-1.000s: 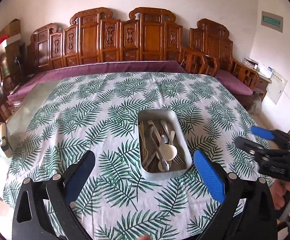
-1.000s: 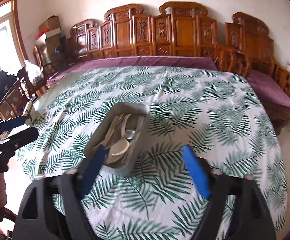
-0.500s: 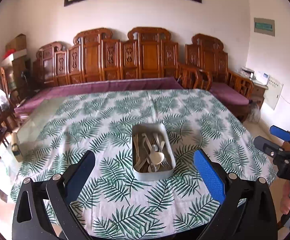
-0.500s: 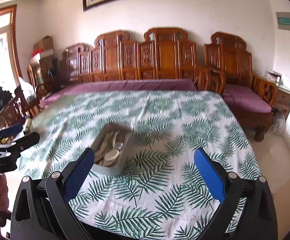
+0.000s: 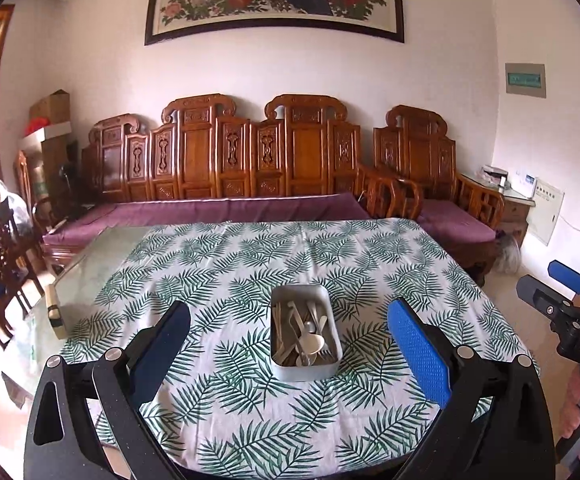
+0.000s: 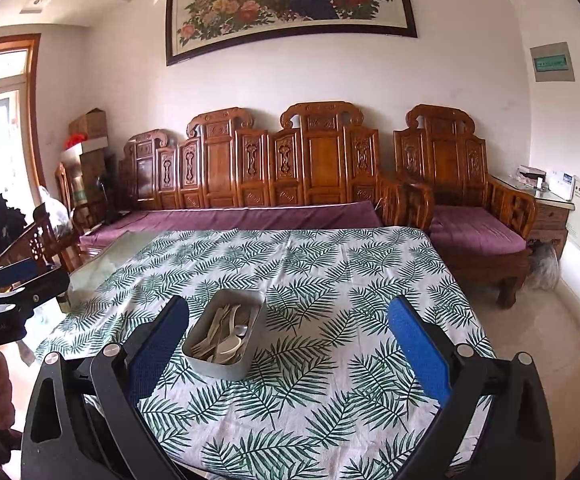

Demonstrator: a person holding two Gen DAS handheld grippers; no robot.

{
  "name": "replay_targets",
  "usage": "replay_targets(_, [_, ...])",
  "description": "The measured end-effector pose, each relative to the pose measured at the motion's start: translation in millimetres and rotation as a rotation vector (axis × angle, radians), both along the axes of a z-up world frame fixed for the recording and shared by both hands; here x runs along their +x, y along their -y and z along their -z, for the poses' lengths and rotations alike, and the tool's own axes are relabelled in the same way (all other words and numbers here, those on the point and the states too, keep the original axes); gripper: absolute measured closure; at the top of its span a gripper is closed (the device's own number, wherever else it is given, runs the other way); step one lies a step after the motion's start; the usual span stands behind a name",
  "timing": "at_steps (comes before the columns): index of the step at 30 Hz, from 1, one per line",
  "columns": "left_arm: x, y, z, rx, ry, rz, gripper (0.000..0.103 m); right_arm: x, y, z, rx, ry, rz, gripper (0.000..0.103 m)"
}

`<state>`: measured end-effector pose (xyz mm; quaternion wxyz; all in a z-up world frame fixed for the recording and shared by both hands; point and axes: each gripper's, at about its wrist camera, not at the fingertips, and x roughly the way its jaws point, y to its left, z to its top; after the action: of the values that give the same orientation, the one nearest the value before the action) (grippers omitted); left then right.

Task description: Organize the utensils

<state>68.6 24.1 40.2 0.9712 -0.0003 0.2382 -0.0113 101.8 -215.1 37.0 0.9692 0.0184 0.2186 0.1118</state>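
- Left wrist view: my left gripper (image 5: pixel 287 344) has its fingers (image 5: pixel 418 354) wide apart with nothing between them, hanging above the near edge of the table (image 5: pixel 225 420).
- Right wrist view: my right gripper (image 6: pixel 287 346) also has its fingers (image 6: pixel 418 354) spread wide and empty; its jaws have just been opening.
- The metal tray (image 5: pixel 305 334) sits on the leaf-print cloth, well apart from both pairs of fingers, with the utensils (image 5: pixel 304 340) heaped inside, spoons and forks crossing each other.
- Everything loose seems gathered in the tray, so I judge the job nearly or fully done.
- Risk: the pile is tangled, so pulling one piece could drag others over the rim.
- Risk: the tray is light and the cloth loose; a nudge from either gripper could slide or tip it.
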Motion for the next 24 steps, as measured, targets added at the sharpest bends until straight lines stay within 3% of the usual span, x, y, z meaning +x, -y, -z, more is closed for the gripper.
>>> replay_targets(24, [-4.7,0.7,1.3,-0.013,0.016,-0.018,0.008,-4.3,4.3,-1.3,0.004,-0.003,0.011,0.003])
